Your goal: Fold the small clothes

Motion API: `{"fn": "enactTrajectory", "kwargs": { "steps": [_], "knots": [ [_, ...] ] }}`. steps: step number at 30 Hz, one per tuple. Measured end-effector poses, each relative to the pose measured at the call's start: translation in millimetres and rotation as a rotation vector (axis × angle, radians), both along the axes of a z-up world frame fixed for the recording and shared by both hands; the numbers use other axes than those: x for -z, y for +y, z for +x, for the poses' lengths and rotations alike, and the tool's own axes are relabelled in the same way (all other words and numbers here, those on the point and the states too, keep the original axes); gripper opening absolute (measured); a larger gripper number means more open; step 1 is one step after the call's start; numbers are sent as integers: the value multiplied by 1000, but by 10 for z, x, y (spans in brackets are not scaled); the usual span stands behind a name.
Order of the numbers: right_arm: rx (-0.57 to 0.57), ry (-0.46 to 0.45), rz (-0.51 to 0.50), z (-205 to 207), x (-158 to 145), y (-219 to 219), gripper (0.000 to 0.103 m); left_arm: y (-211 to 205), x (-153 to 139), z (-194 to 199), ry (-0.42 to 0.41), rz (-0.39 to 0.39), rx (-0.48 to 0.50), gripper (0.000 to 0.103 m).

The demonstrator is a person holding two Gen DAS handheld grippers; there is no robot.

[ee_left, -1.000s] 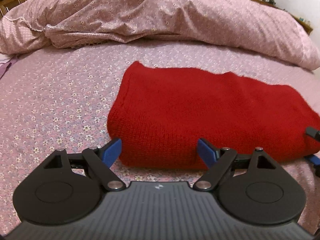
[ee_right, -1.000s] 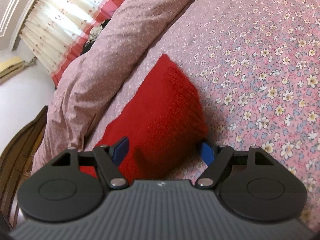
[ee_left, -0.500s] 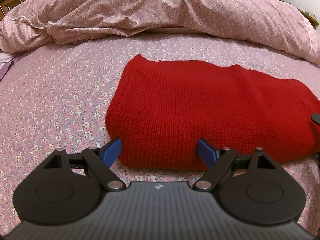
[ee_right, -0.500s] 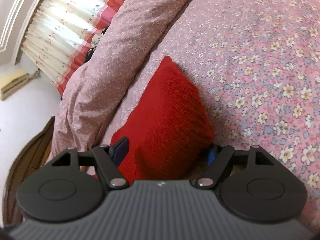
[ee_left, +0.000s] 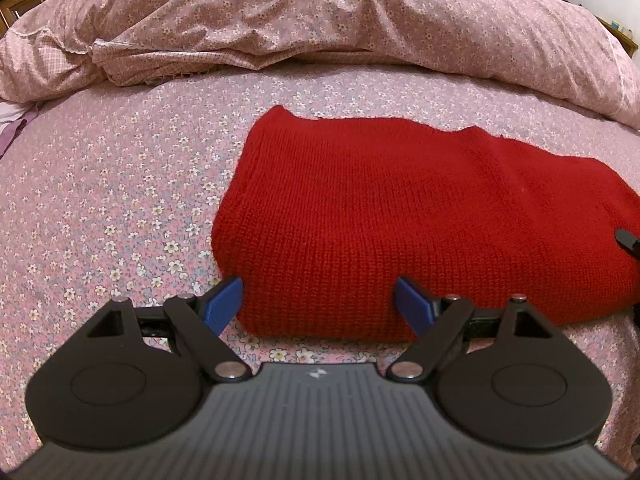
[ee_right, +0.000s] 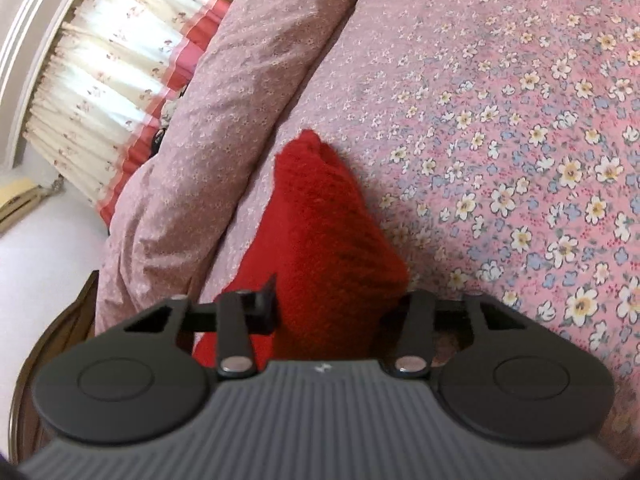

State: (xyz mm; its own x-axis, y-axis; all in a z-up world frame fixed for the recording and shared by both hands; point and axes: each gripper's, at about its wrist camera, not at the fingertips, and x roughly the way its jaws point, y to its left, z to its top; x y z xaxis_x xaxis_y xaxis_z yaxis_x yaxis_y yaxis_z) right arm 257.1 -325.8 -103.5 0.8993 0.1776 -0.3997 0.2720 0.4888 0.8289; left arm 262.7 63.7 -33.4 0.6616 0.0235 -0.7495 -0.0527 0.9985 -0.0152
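A folded red knitted garment (ee_left: 420,224) lies on a pink bedsheet printed with small flowers (ee_left: 100,200), filling the centre and the 3 o'clock side of the left wrist view. Beyond it, toward 12 o'clock, a rumpled pink floral duvet (ee_left: 320,16) is heaped across the bed. The left gripper (ee_left: 318,304) stands released and wide, its blue pads (ee_left: 222,304) flanking the near folded edge at 6 o'clock, close to the knit without pinching it.

In the right wrist view the same garment (ee_right: 320,240) runs from 6 o'clock up toward the centre, bunched into a raised ridge. The right gripper (ee_right: 332,308) has just been closing and now clenches that end of the knit between its fingers (ee_right: 266,304). A cream curtain with a red border (ee_right: 92,92) hangs at 10 o'clock.
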Motion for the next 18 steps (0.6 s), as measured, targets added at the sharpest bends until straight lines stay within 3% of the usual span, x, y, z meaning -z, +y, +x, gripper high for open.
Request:
{"fn": "enactTrajectory", "kwargs": {
  "steps": [3,6,12,18],
  "knots": [
    [-18,3,-19,23,-48,0,32,6,-6,-14,3,4,1,86],
    [-43,-38,-176,28,-275,155,28,61,-42,-51,-1,-14,-5,86],
    [-104,-118,-310,67,-629,276,27,309,-148,-143,-13,-66,-47,86],
    [-165,-207,-461,36,-954,516,26,550,-217,-209,-14,-53,-78,86]
  ]
}}
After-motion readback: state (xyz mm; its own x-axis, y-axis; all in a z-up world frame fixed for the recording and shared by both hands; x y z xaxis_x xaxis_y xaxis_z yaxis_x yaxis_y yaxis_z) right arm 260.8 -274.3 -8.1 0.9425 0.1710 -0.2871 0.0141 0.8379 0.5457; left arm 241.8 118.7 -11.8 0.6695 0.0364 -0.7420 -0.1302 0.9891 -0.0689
